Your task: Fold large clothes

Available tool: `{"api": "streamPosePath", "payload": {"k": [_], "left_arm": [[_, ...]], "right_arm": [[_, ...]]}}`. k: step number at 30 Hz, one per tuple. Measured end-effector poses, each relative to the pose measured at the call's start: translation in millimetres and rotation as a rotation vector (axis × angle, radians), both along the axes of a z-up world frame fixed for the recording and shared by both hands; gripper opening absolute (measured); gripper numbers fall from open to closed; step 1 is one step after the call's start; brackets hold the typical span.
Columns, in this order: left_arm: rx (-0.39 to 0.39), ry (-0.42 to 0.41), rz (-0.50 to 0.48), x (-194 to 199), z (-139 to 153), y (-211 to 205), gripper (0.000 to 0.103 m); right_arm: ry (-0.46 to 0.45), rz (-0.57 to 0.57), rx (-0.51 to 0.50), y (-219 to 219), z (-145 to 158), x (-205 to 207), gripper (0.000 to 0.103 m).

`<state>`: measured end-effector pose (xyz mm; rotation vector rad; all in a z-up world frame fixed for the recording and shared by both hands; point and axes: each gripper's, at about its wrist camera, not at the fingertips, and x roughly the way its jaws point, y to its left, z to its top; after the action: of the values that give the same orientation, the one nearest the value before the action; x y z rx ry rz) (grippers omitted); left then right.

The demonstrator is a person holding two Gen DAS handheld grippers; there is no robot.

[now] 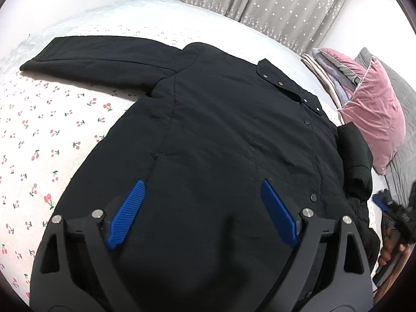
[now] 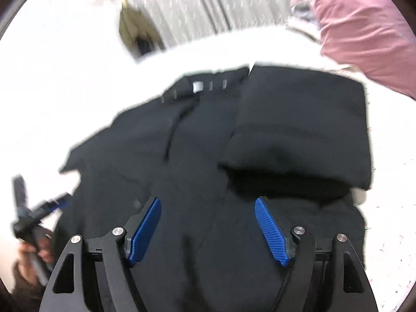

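Note:
A large black jacket lies front up on the bed, snap buttons down its placket. Its one sleeve stretches out flat to the left. Its other sleeve is folded in over the body, seen in the blurred right wrist view. My left gripper is open and empty, hovering over the jacket's lower part. My right gripper is open and empty above the jacket, just short of the folded sleeve. The right gripper also shows at the left wrist view's right edge.
The bed sheet is white with a cherry print. A pink pillow and a stack of folded bedding sit at the far right. Grey starred curtains hang behind the bed. The left gripper shows at the right wrist view's left edge.

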<state>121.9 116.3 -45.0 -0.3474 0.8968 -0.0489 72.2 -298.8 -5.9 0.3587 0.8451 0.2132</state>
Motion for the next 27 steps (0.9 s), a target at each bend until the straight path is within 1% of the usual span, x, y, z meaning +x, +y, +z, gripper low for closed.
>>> {"api": "streamPosePath", "payload": {"k": [1,2,3,4,5,6,7,8,9,11,13,14,15,16,17,19,20,21,24,26,27], "left_arm": [[-0.004,-0.002,0.002,0.1,0.0,-0.1,0.091],[-0.006,-0.006,0.002,-0.2,0.2,-0.4,0.091],[-0.005,-0.012,0.000,-0.5,0.7,-1.8,0.091],[-0.003,-0.021,-0.003,-0.9,1.4,-3.6,0.091],[0.002,-0.029,-0.010,-1.1,1.9,-6.3,0.091],[0.010,-0.033,-0.019,-1.0,2.1,-9.5,0.091],[0.015,-0.033,-0.025,-0.9,2.1,-11.6,0.091],[0.020,-0.031,-0.034,-0.1,1.4,-14.4,0.091],[0.023,-0.028,-0.040,0.8,0.5,-16.4,0.091],[0.029,-0.024,-0.044,3.2,-1.4,-22.1,0.091],[0.037,-0.027,-0.048,5.1,-2.2,-27.7,0.091],[0.041,-0.029,-0.053,6.0,-2.2,-31.4,0.091],[0.042,-0.031,-0.059,6.3,-1.9,-34.8,0.091],[0.043,-0.033,-0.072,6.7,-1.4,-39.2,0.091],[0.044,-0.037,-0.083,6.2,-0.7,-43.3,0.091],[0.052,-0.046,-0.100,4.4,0.3,-49.9,0.091],[0.064,-0.052,-0.110,3.0,1.0,-53.8,0.091],[0.077,-0.059,-0.119,2.0,1.7,-57.1,0.091],[0.124,-0.086,-0.141,-0.4,3.0,-66.5,0.091],[0.153,-0.095,-0.153,0.3,2.2,-71.8,0.091],[0.160,-0.093,-0.160,1.7,1.0,-73.9,0.091]], "right_arm": [[-0.027,-0.052,0.035,-10.9,8.1,-2.8,0.077],[-0.044,-0.109,0.059,-25.9,9.2,-8.6,0.077],[-0.055,-0.211,0.077,-49.3,9.3,-10.7,0.078],[-0.051,-0.299,0.084,-66.5,5.5,-10.1,0.079],[-0.042,-0.361,0.089,-79.8,1.5,-9.9,0.079],[-0.017,-0.456,0.104,-99.6,-7.9,-8.0,0.079],[0.003,-0.490,0.113,-108.6,-10.2,-1.4,0.079],[0.038,-0.535,0.132,-121.5,-21.7,4.3,0.079],[0.059,-0.556,0.146,-129.0,-29.6,8.7,0.079],[0.095,-0.567,0.198,-131.0,-46.9,26.2,0.079],[0.116,-0.544,0.268,-131.2,-61.3,35.4,0.078],[0.116,-0.531,0.285,-130.3,-64.0,39.4,0.064],[0.095,-0.516,0.282,-127.1,-61.2,42.7,0.053],[0.077,-0.508,0.261,-125.9,-55.4,43.1,0.032],[0.059,-0.505,0.211,-125.9,-44.0,41.5,0.025],[0.019,-0.527,0.013,-130.5,-16.9,37.7,0.023],[0.004,-0.537,-0.068,-135.9,-7.1,35.6,0.022],[-0.013,-0.565,-0.207,-143.6,10.9,31.3,0.022],[0.011,-0.654,-0.458,-173.4,35.9,23.7,0.021],[0.037,-0.726,-0.609,-196.3,43.5,16.5,0.019],[0.064,-0.789,-0.747,-214.4,46.7,11.4,0.019]]}}
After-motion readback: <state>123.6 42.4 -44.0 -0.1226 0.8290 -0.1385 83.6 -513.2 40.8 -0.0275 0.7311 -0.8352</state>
